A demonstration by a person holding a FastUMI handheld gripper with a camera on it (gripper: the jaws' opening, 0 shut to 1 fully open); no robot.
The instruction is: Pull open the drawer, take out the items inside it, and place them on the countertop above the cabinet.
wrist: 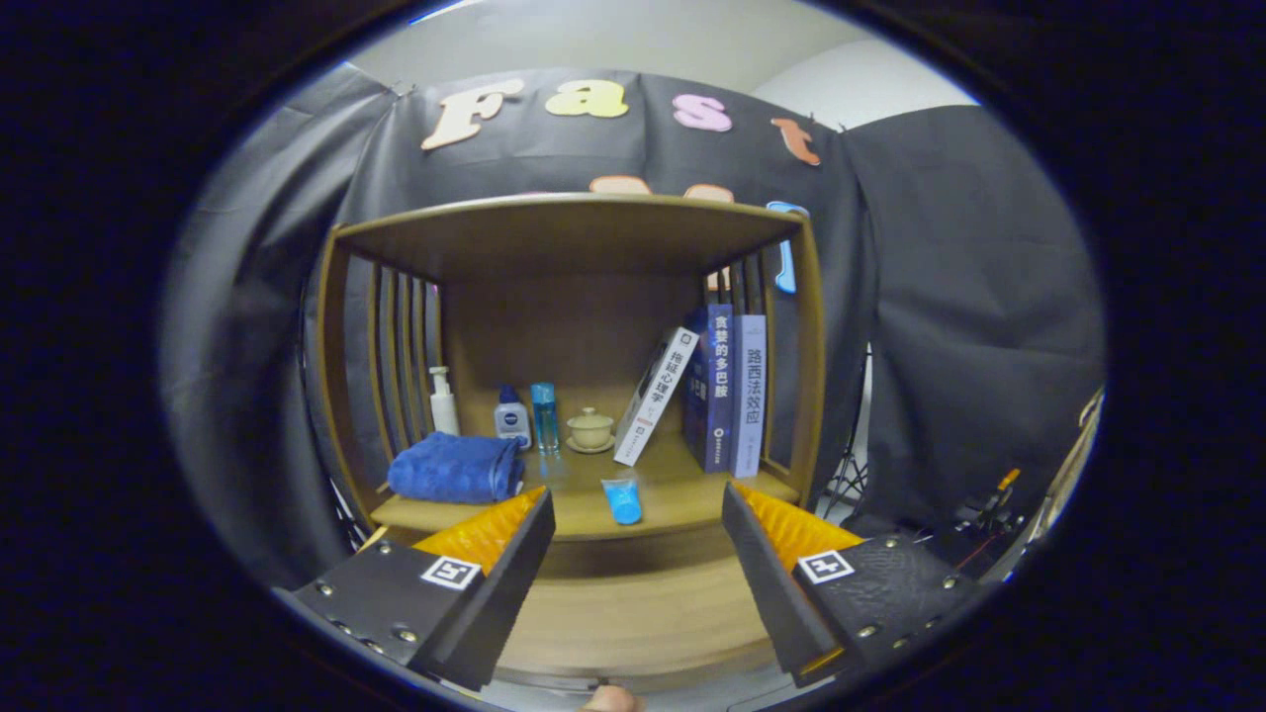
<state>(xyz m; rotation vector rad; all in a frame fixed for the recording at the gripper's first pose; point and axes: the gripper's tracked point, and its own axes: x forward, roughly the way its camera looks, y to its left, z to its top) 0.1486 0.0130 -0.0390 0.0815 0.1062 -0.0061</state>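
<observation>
Below the countertop (682, 489), the drawer (633, 613) front is framed between the spread, empty fingers of the hand-held gripper (638, 534), apparently lined up for the pull. A blue tube (623, 500) lies on the countertop; drawer contents are hidden.

Matt smooth wooden cabinet (569, 232), plush blue cloth towel (455, 468), glossy book covers (732, 391).

Dim, even light; strong fisheye bending at the edges, shelf interior shadowed, slight softness.
</observation>
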